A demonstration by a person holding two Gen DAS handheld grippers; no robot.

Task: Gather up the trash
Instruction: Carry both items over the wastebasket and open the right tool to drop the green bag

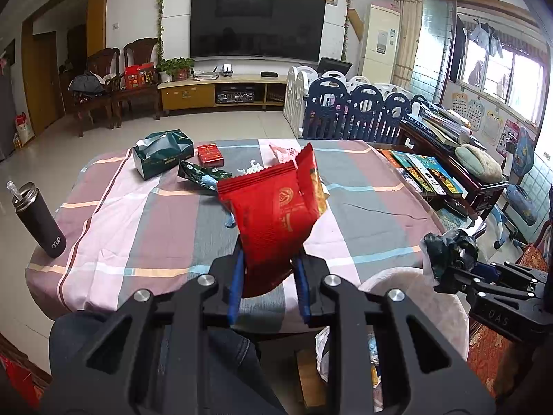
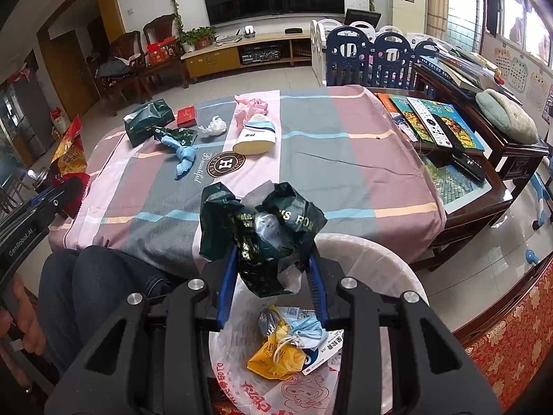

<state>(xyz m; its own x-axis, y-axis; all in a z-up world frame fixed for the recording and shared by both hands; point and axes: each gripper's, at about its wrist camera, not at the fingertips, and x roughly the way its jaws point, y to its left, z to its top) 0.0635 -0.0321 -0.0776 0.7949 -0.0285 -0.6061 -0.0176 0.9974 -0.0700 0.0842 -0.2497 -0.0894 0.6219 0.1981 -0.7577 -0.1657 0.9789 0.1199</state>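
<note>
My left gripper (image 1: 269,266) is shut on a red snack wrapper (image 1: 276,214), held up over the near edge of the table; it also shows at the left of the right wrist view as the red wrapper (image 2: 69,152). My right gripper (image 2: 273,269) is shut on a crumpled dark green plastic wrapper (image 2: 262,228), seen too as a dark bundle (image 1: 449,245) in the left wrist view. It hangs over a white bin (image 2: 376,259) lined with a printed bag and holding several wrappers and a face mask.
On the checked tablecloth (image 2: 345,159) lie a green tissue pack (image 2: 148,121), a red box (image 2: 186,116), a blue rag (image 2: 183,159), a white crumpled tissue (image 2: 214,126), pink wrapping (image 2: 250,107) and a striped cup (image 2: 255,136). A black bottle (image 1: 39,221) stands left. The person's knees (image 2: 100,287) are near.
</note>
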